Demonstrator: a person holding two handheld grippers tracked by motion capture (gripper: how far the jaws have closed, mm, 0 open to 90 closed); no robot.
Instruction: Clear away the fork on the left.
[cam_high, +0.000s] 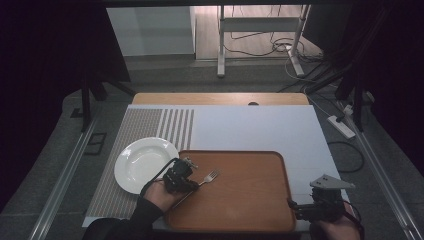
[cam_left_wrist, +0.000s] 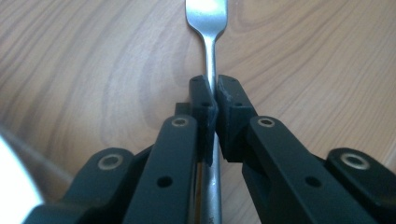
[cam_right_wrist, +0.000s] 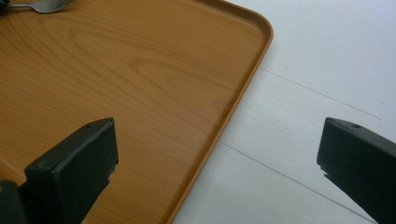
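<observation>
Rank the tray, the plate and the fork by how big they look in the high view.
1. wooden tray
2. white plate
3. fork, partly covered by the left gripper holding its handle

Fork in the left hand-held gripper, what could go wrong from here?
The left hand-held gripper pinches the fork on its thin, smooth handle, so it may swivel or slip out when lifted. The white plate sits close beside that hand; a sideways swing could knock it. The right hand-held gripper hangs open over the wooden tray edge and could bump it.
</observation>
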